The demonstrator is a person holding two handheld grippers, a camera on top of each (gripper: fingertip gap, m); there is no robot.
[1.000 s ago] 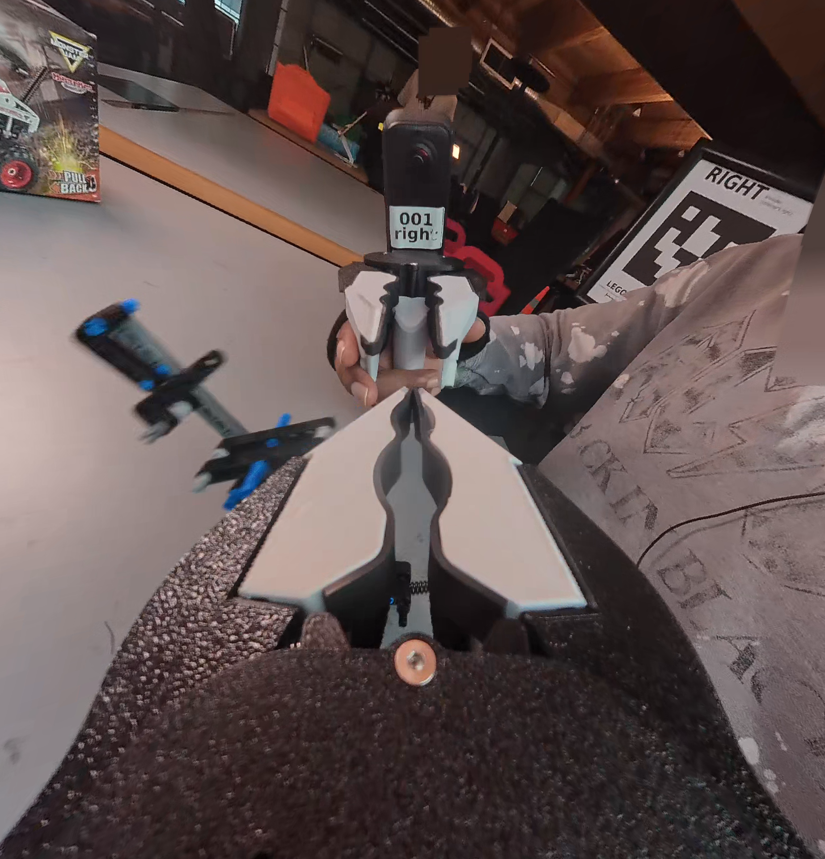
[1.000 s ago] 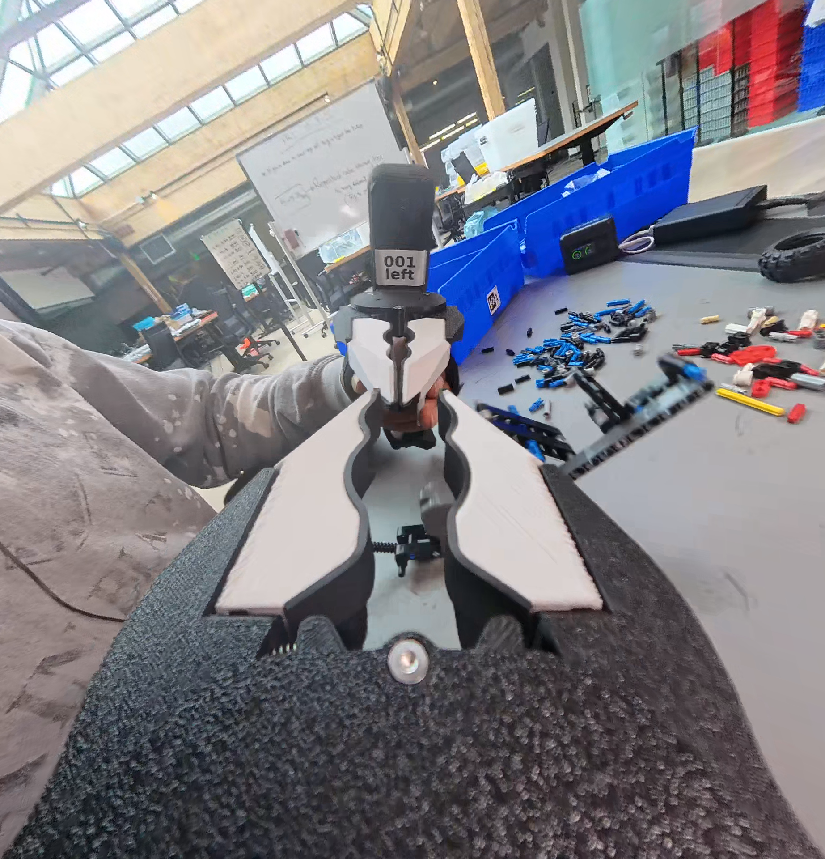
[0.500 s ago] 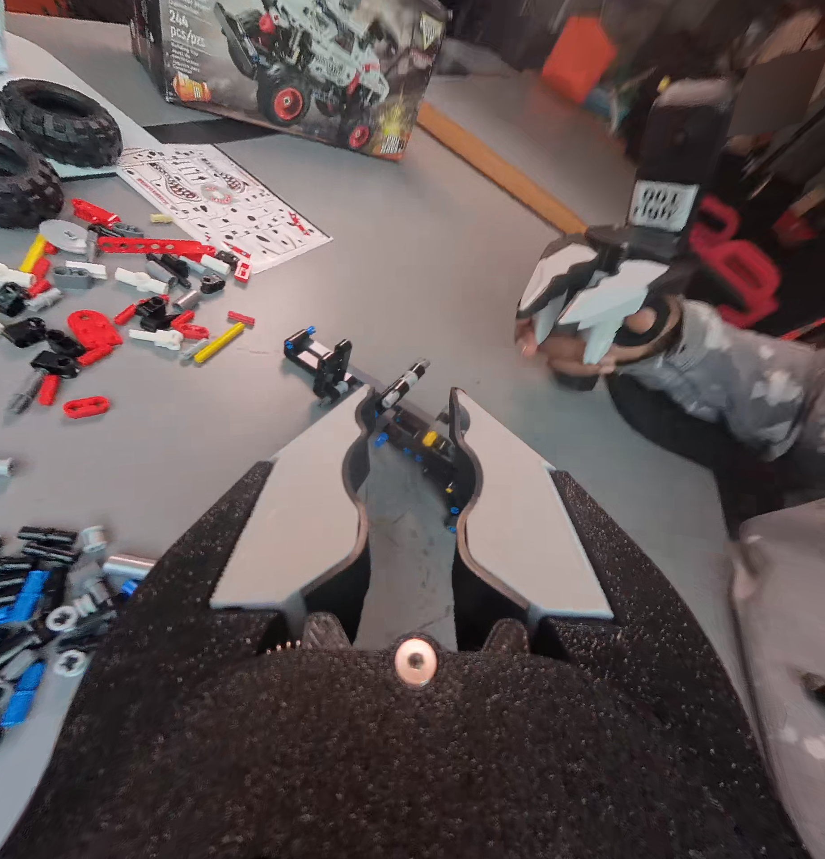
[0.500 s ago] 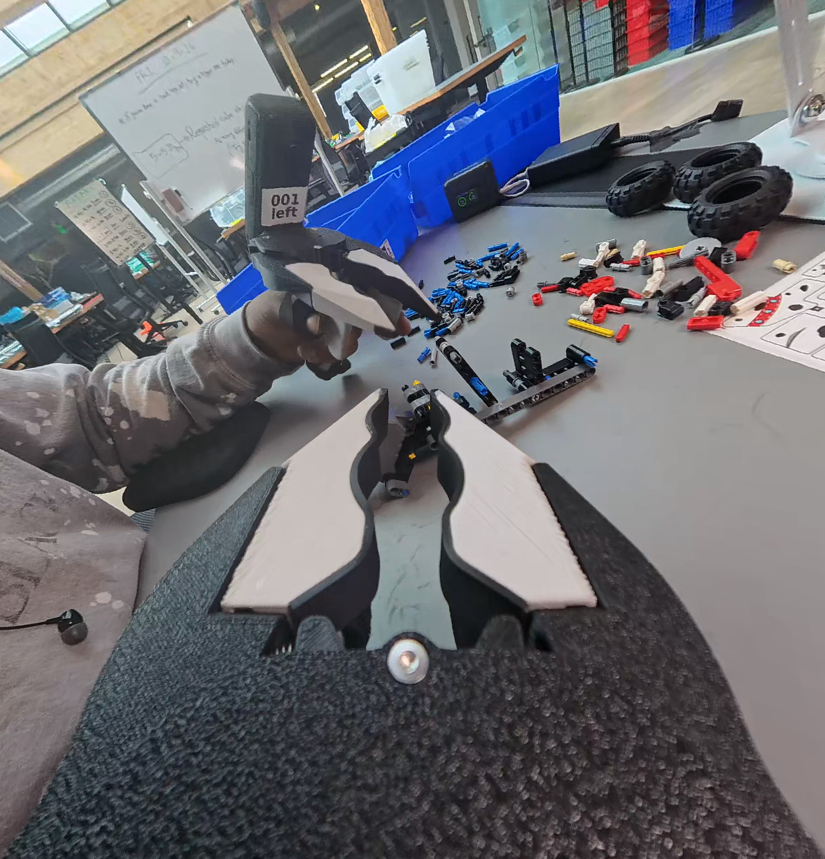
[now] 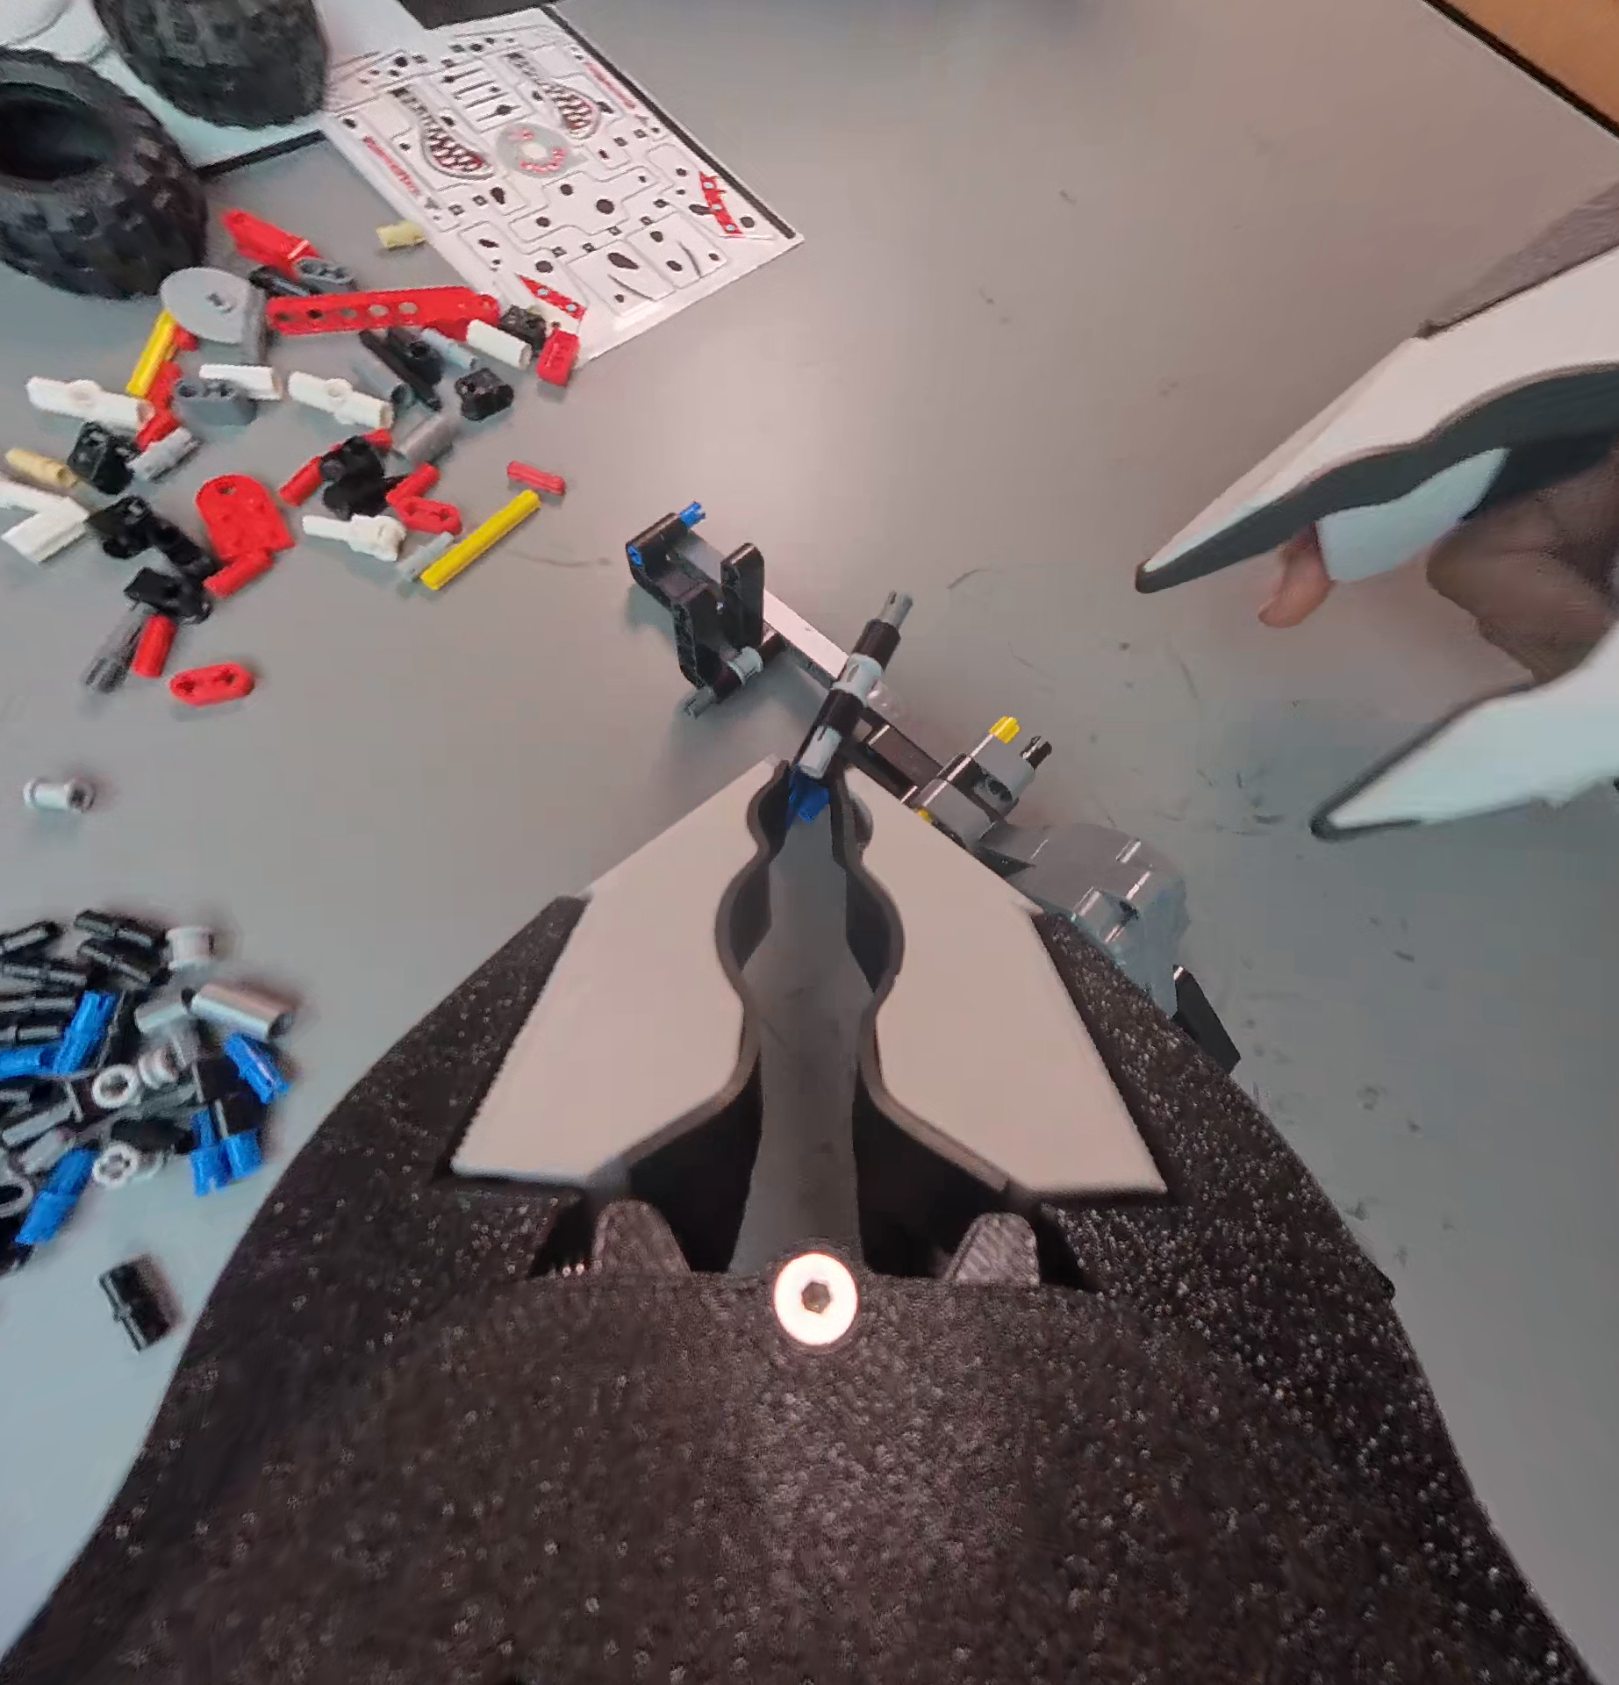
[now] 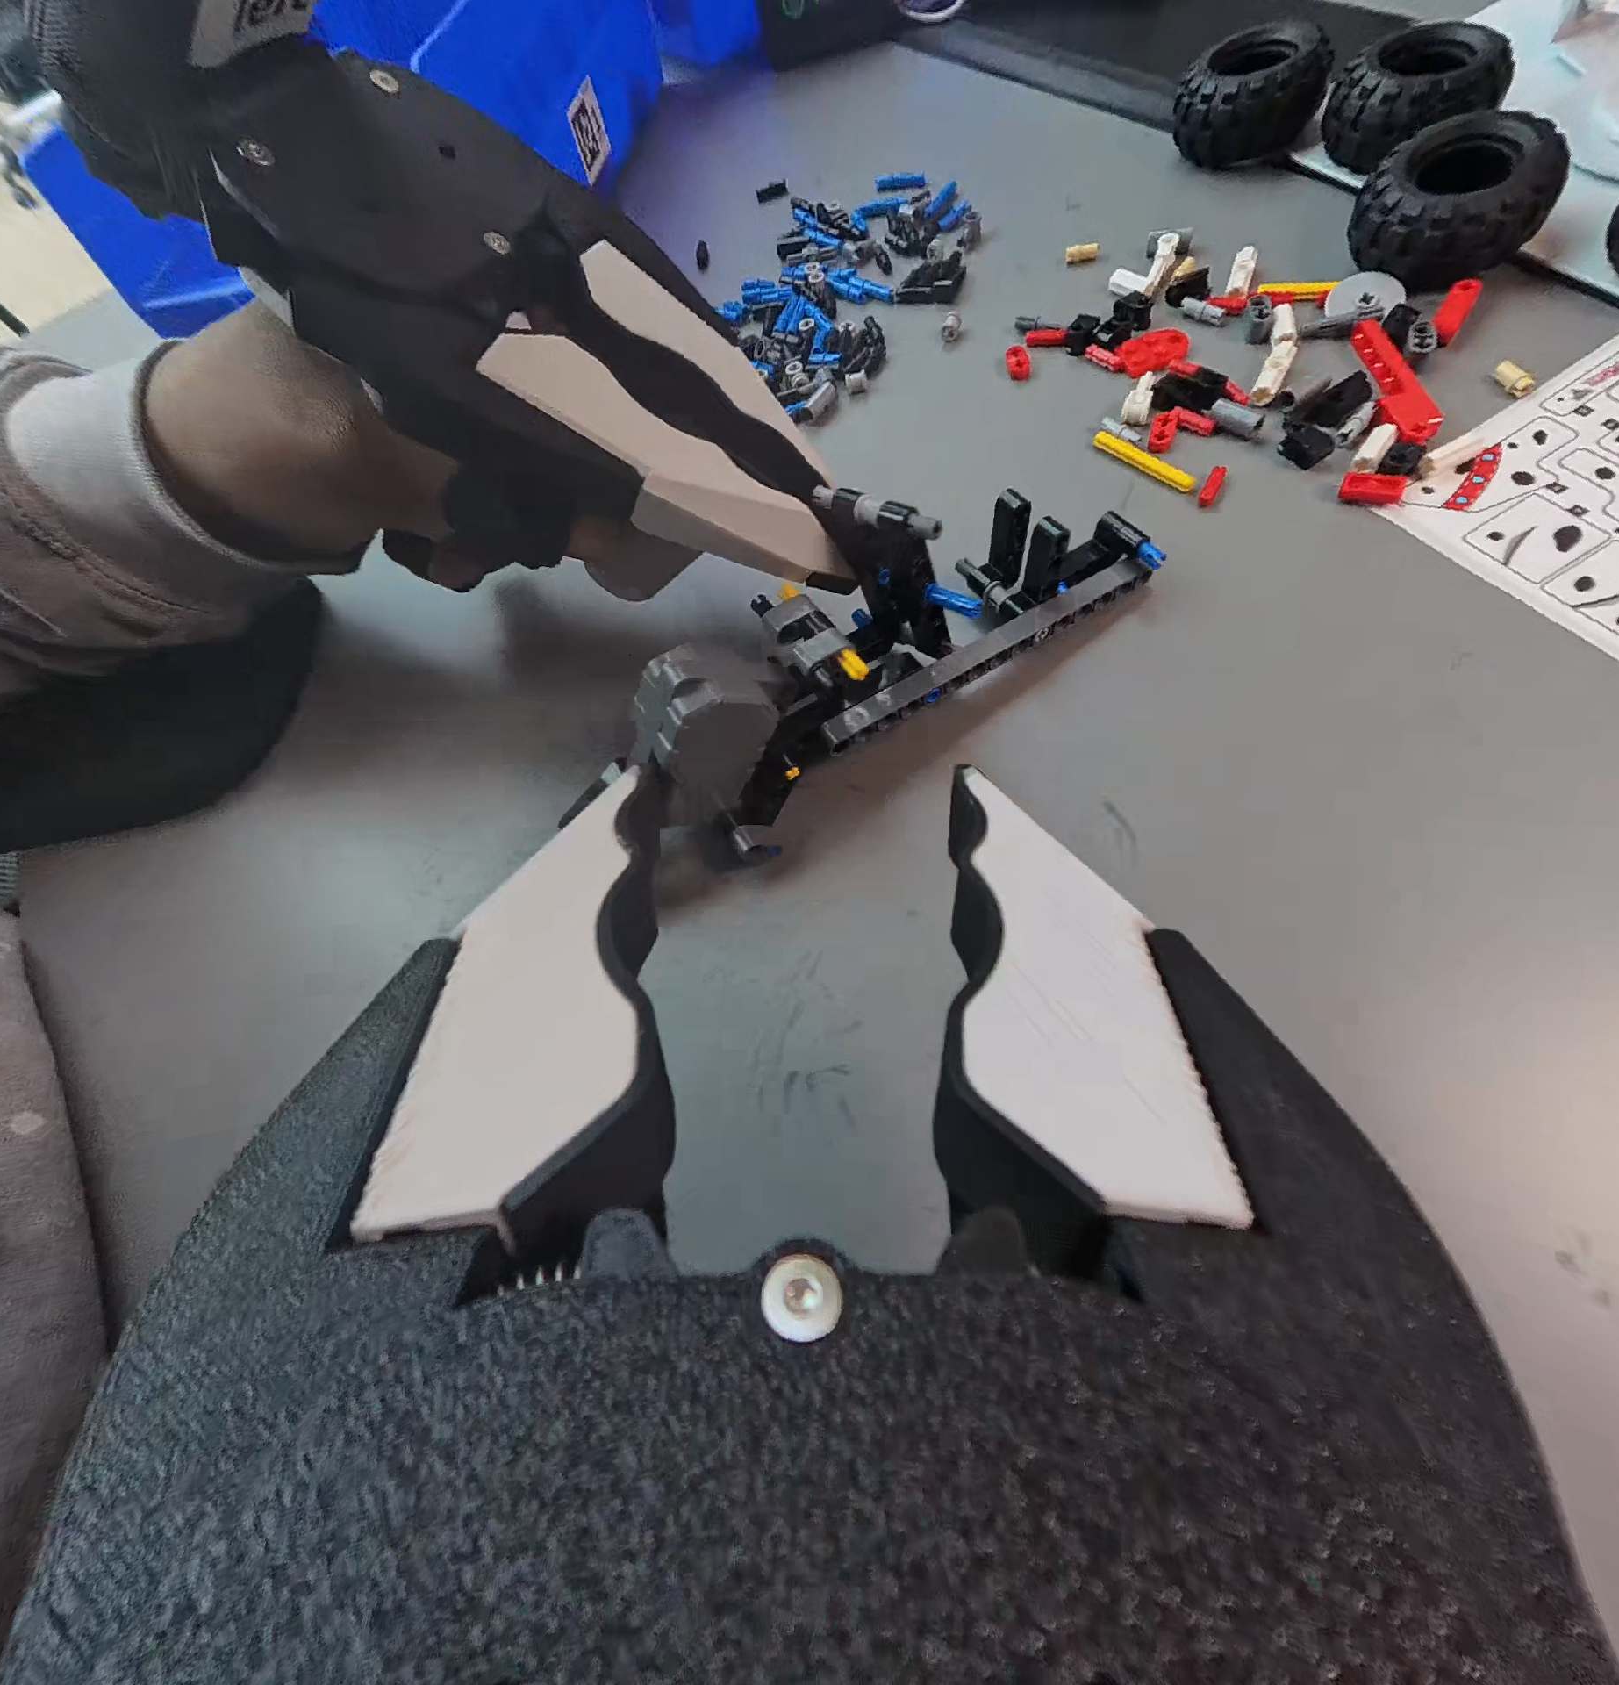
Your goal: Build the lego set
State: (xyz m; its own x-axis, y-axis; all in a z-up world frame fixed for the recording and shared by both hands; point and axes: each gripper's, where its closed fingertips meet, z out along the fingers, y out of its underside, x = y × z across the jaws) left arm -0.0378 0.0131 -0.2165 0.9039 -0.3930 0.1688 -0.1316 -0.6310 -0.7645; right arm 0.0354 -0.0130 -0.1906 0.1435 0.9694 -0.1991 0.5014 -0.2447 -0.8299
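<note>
Left gripper (image 5: pixel 810 791): jaws closed on the lower end of a black-and-grey axle (image 5: pixel 856 686), tilted down toward the table (image 5: pixel 969 273); a hand (image 6: pixel 267 456) holds it from the left. Right gripper (image 6: pixel 792 789): jaws wide apart, holding nothing, tips just short of the grey motor block (image 6: pixel 705 720). Lego frame (image 6: pixel 979 638): a long black beam with uprights, lying on the table between both grippers. Beyond: loose red, white and black parts (image 6: pixel 1261 365), blue and black pins (image 6: pixel 842 264), black tyres (image 6: pixel 1462 182), a printed sticker sheet (image 5: pixel 550 173). The left gripper's white label is cut off and unreadable.
</note>
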